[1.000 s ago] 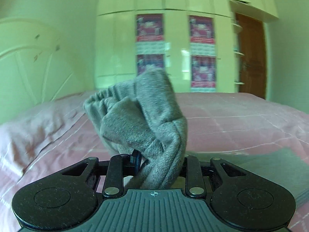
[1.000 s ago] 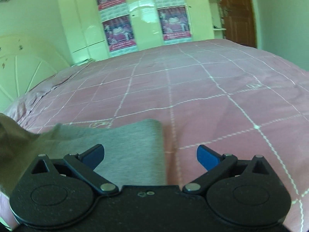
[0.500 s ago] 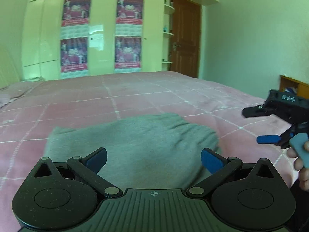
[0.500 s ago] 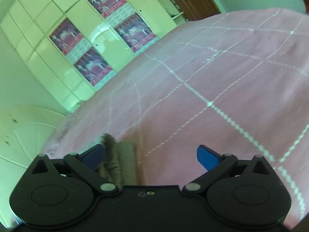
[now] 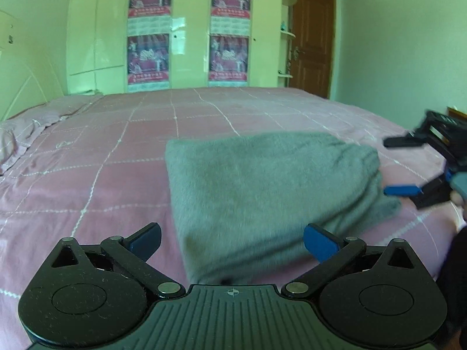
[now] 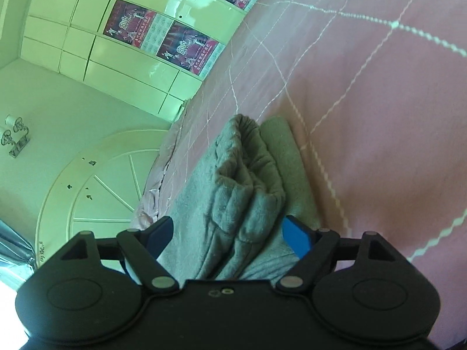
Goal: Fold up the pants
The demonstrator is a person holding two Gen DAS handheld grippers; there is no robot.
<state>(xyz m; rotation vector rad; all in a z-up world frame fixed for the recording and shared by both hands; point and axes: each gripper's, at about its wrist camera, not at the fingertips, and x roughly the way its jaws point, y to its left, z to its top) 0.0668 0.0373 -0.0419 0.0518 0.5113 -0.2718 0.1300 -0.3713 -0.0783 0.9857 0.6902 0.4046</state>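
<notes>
- Grey sweatpants (image 5: 262, 192) are lying folded in a thick bundle on the pink quilted bed (image 5: 87, 157).
- The left gripper (image 5: 232, 240) is hovering at the bundle's near edge, its jaws spread wide and gripping nothing.
- The right gripper (image 6: 226, 233) is straddling the bunched waistband end, its jaws parted either side of it.

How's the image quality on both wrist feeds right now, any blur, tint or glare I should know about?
Left wrist view: green tint, fisheye bending at the edges, folded grey pants slightly soft, right gripper smeared by motion blur. Right wrist view: frame strongly rolled, same tint, pants sharp between the open fingers, glare patches on the glossy wardrobe, blown-out white at the lower left corner.
</notes>
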